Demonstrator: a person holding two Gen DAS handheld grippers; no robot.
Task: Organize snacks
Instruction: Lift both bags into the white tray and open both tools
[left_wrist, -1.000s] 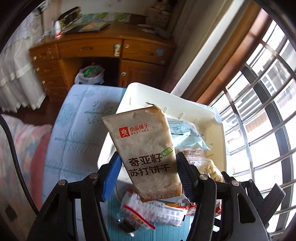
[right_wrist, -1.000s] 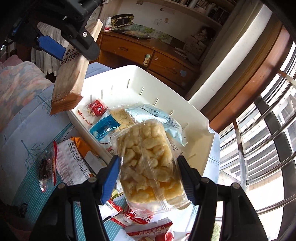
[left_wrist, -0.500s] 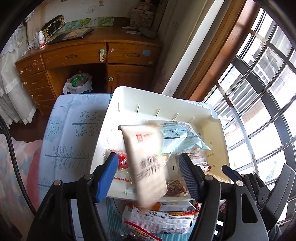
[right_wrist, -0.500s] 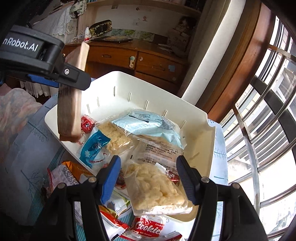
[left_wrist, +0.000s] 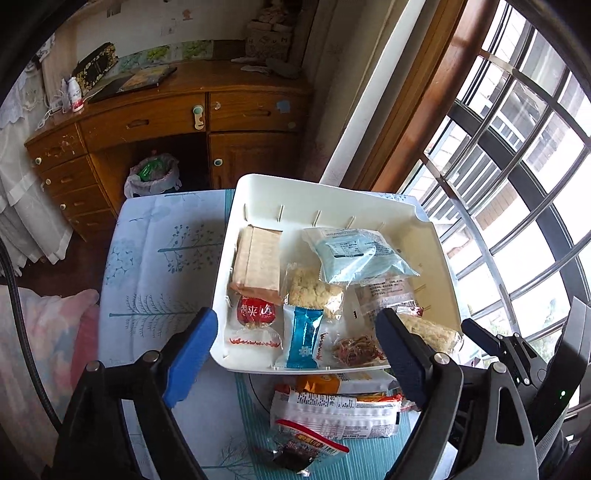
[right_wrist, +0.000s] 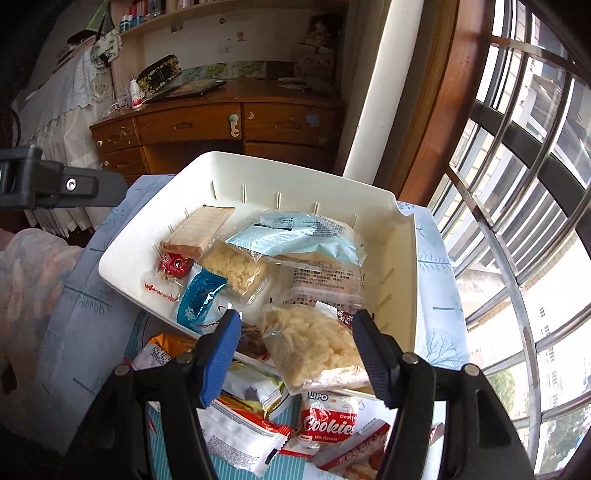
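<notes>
A bedroom counter under a pale blue patterned cloth (left_wrist: 162, 258) carries the white plastic bin (left_wrist: 332, 192) ahead of both grippers. The tan cracker packet (left_wrist: 258, 264) lies inside, beyond the left gripper (left_wrist: 295, 354), whose fingers have just been opening, now empty. The right gripper (right_wrist: 295, 350) pinches the clear puffed-snack bag (right_wrist: 314, 343) over the bin's near edge. Loose packets (right_wrist: 325, 424) below the fingers remain, partly hidden.
</notes>
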